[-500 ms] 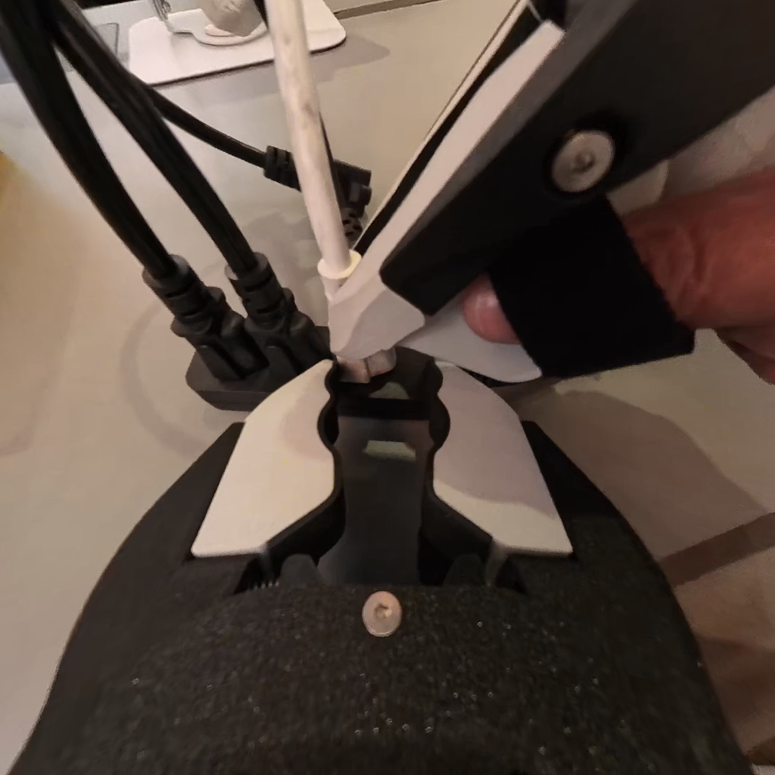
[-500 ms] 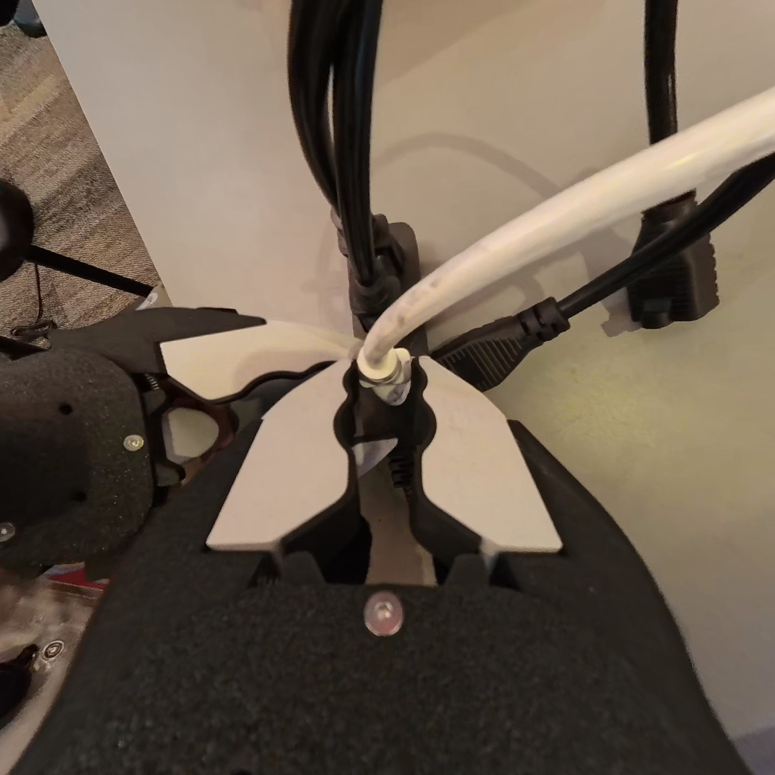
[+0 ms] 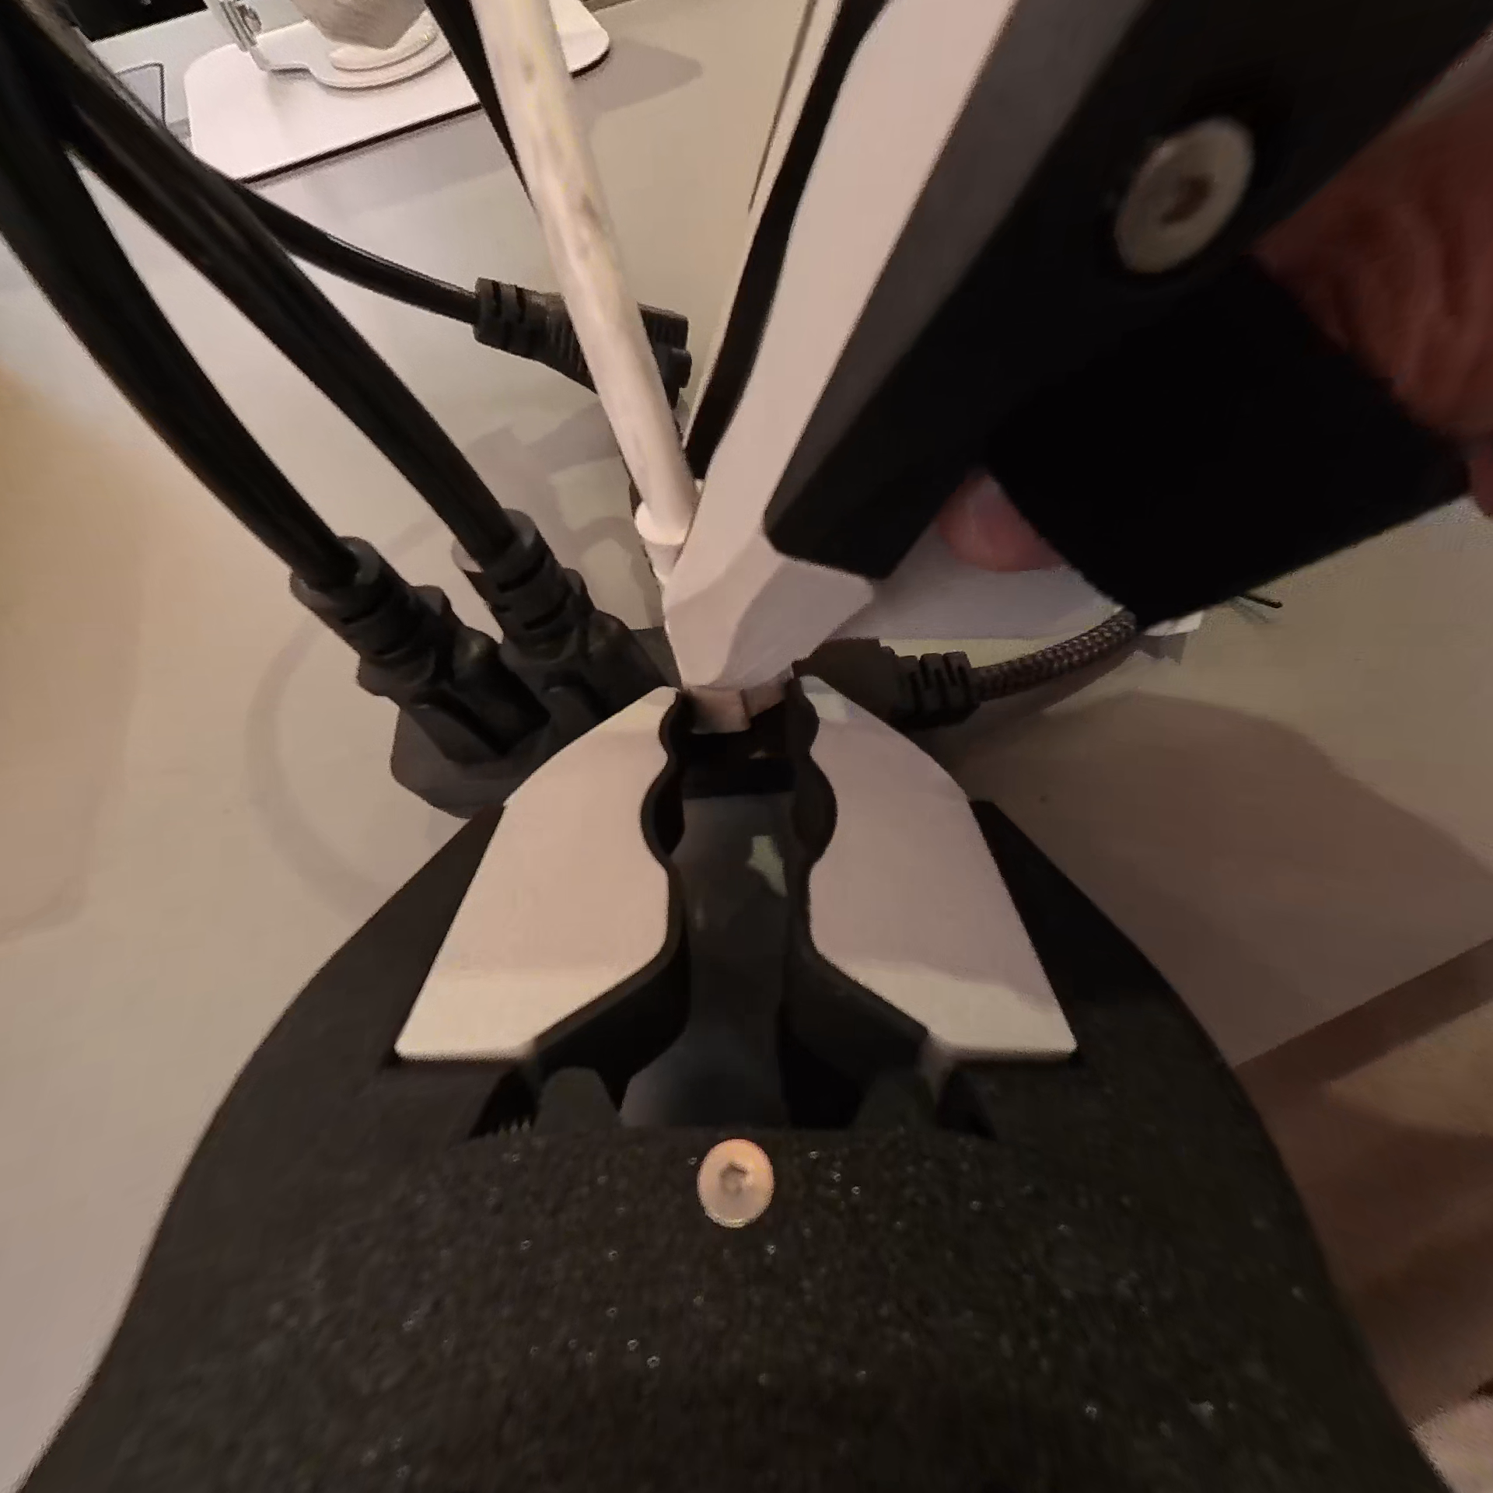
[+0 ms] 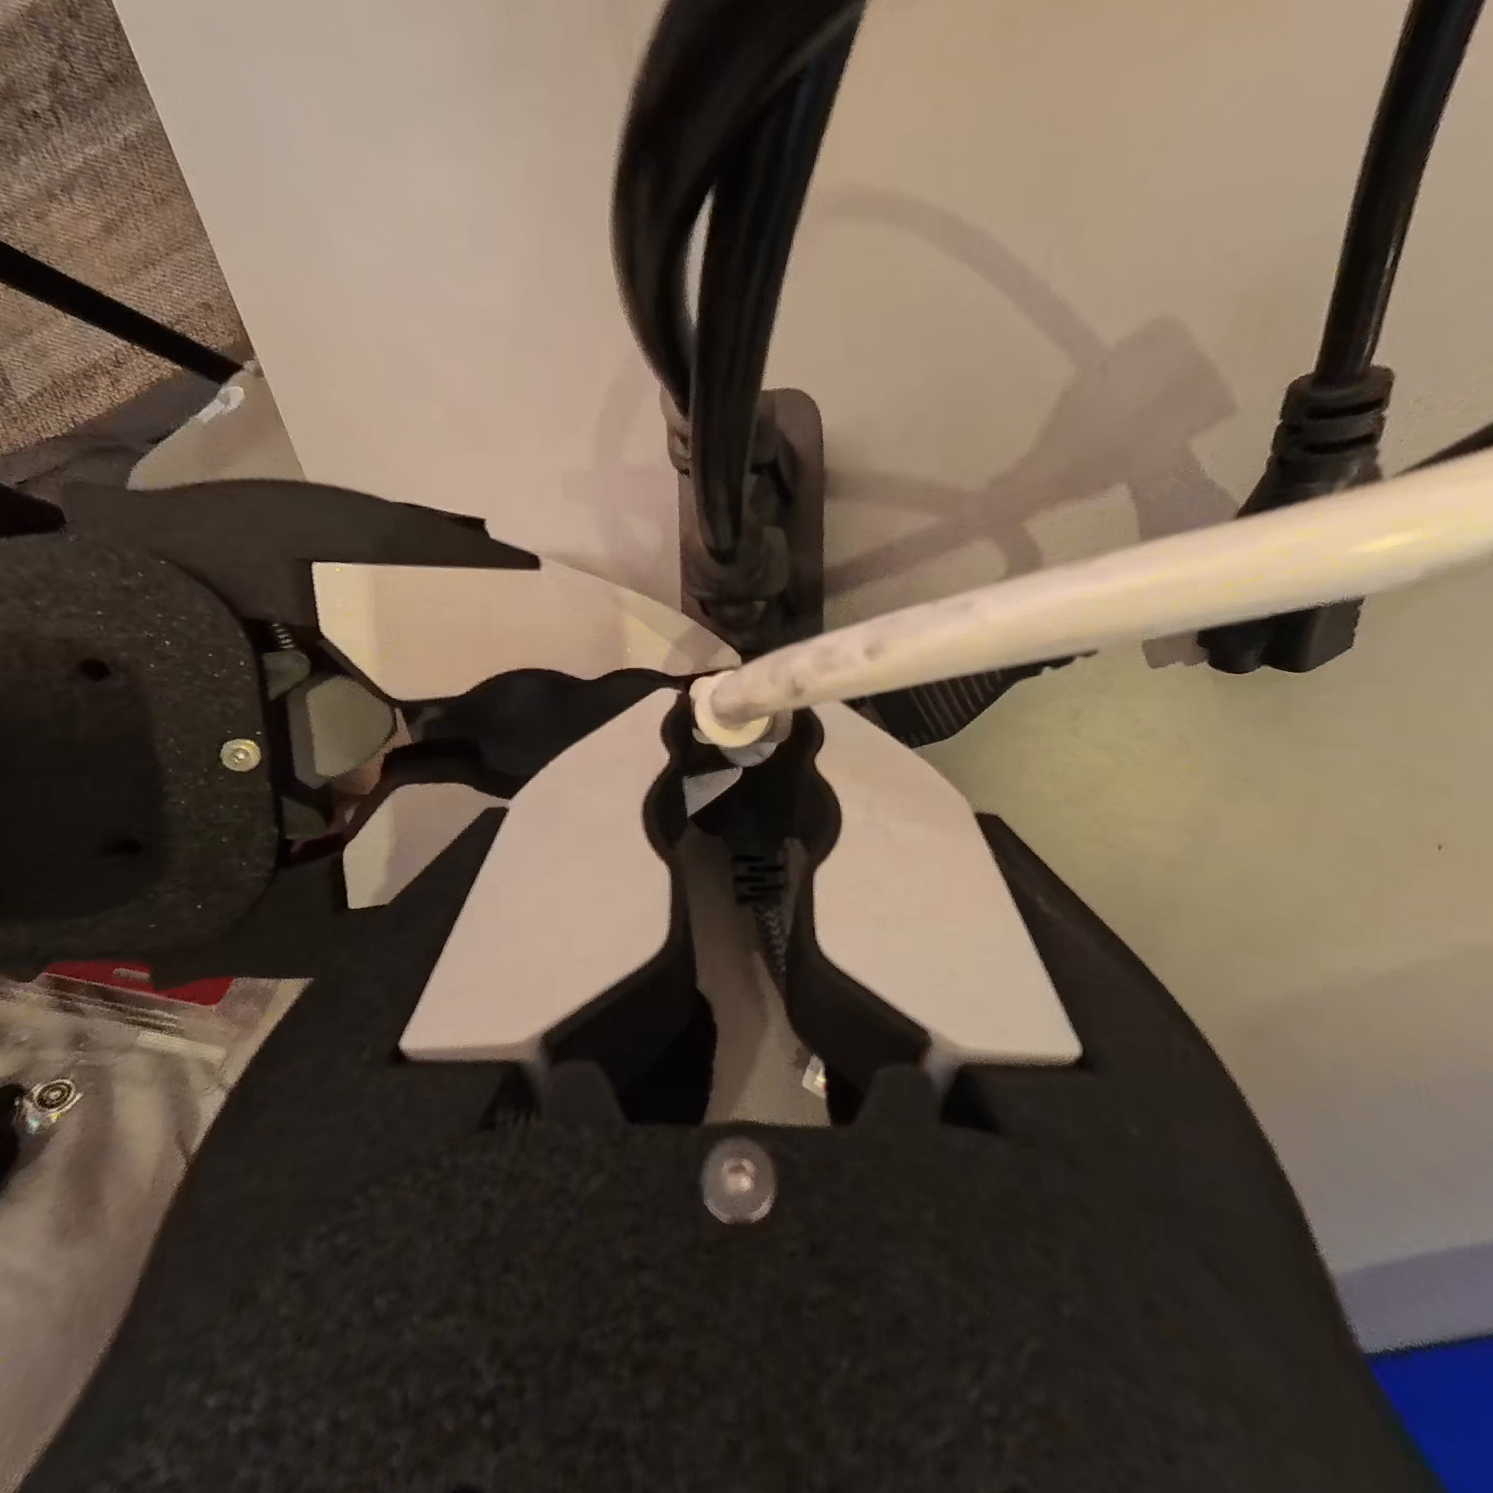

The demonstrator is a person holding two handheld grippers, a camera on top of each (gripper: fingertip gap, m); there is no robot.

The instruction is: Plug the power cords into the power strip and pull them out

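Observation:
A black power strip [image 3: 452,767] lies on the pale table [image 3: 161,565], with two black plugs [image 3: 420,646] seated in it. My left gripper [image 3: 735,711] is shut on the near end of the strip. My right gripper [image 3: 727,646] comes down from the upper right, shut on a white plug [image 3: 723,704] at the strip's socket. The white cord [image 3: 582,242] rises from it. In the right wrist view, my right gripper [image 4: 739,727] pinches the white plug [image 4: 727,731]. The left gripper [image 4: 695,675] meets it from the left, and the strip [image 4: 796,452] runs away behind. I cannot tell how deep the plug sits.
A braided cable [image 3: 1042,658] leaves the strip's near end toward the right. A loose black plug [image 4: 1301,565] lies on the table at the right. A white pad [image 3: 323,113] with objects lies at the back. The table edge and carpet [image 4: 81,161] are at the left. Only a small space, under 4 cm, lies between the two pairs of fingers.
Both grippers keep their holds. The right gripper has shifted slightly, and the white cord now lies lower across the right wrist view. The braided cable has come into the left wrist view.

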